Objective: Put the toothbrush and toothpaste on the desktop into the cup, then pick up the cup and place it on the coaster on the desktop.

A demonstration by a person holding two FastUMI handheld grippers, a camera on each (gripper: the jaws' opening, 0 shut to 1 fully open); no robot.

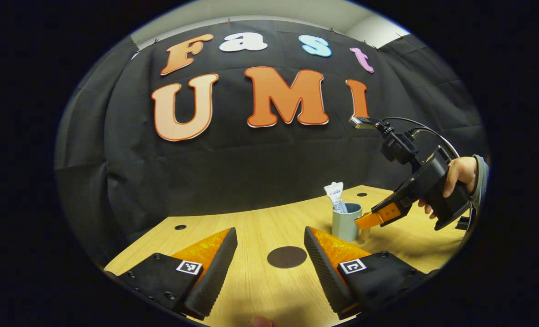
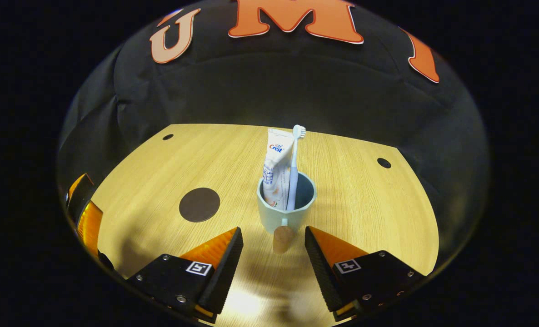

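With the toothpaste (image 2: 276,170) and toothbrush (image 2: 293,168) already standing upright in the cup (image 2: 284,211), the step in hand is judged to be the pickup: the right gripper (image 2: 273,254) sits just short of the cup with its jaws spread wide and nothing between them, the cup's handle (image 2: 282,237) pointing straight into the gap. The next move calls for easing forward, pinching that handle, lifting without tipping the tall contents, and carrying the cup sideways to the dark round coaster (image 2: 199,204), which lies apart from it toward the desktop's (image 2: 360,200) left edge. Over the near edge, the left gripper (image 1: 270,254) hangs idle above the coaster, jaws likewise released and empty.
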